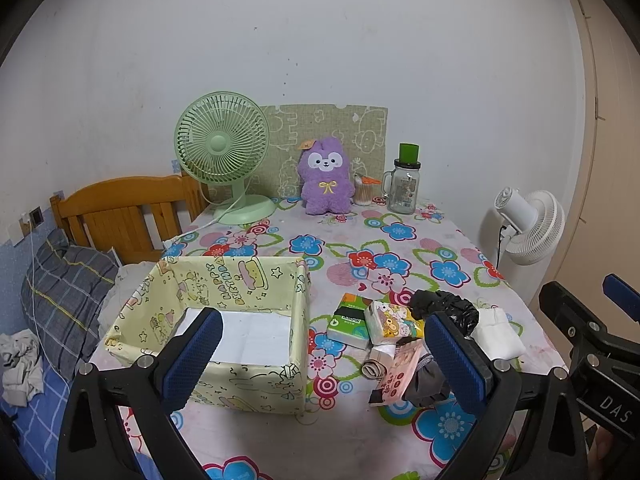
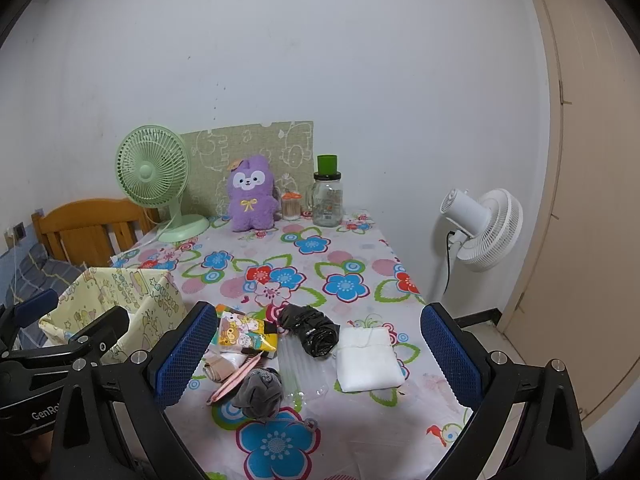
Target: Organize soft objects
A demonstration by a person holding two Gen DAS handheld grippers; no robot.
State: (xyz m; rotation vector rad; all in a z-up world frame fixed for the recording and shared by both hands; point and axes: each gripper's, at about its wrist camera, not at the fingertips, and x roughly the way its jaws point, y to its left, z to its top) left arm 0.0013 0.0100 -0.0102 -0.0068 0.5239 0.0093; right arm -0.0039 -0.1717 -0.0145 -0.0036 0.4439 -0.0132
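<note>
Plainly, nothing is gripped yet: the left gripper (image 1: 324, 350) hangs above the near table edge with its blue pads spread wide and empty, and the right gripper (image 2: 316, 354) is likewise spread with nothing between its fingers; both hover clear of the floral tablecloth (image 2: 344, 284).

Taking the yellow cartoon-print box (image 1: 298, 320) as the landmark, the soft things lie in a loose heap just to its right: a green tissue pack (image 1: 347, 322) nearest the box wall, a cartoon tissue pack (image 2: 244, 334) touching it, a crumpled black plastic bag (image 2: 312, 330) farther right, a folded white cloth (image 2: 368, 358) beyond that, and, nearer the front edge, a grey fabric bundle (image 2: 258, 394) beside a pink packet (image 2: 236, 378); the box itself looks empty apart from a white lining on its floor.

Risks, as I judge them: the pieces overlap, so closing on one may drag a neighbour or pinch two at once; the black bag is slick and springy and could slip out under a shallow bite; a clear plastic wrapper (image 2: 298, 364) lies between the bag and the grey bundle and is easy to miss or snag; the box seems light and thin-walled, so a gripper brushing its right wall could shove or tip it toward the left table edge; the grey bundle's cord could trail and catch on the rim.
</note>
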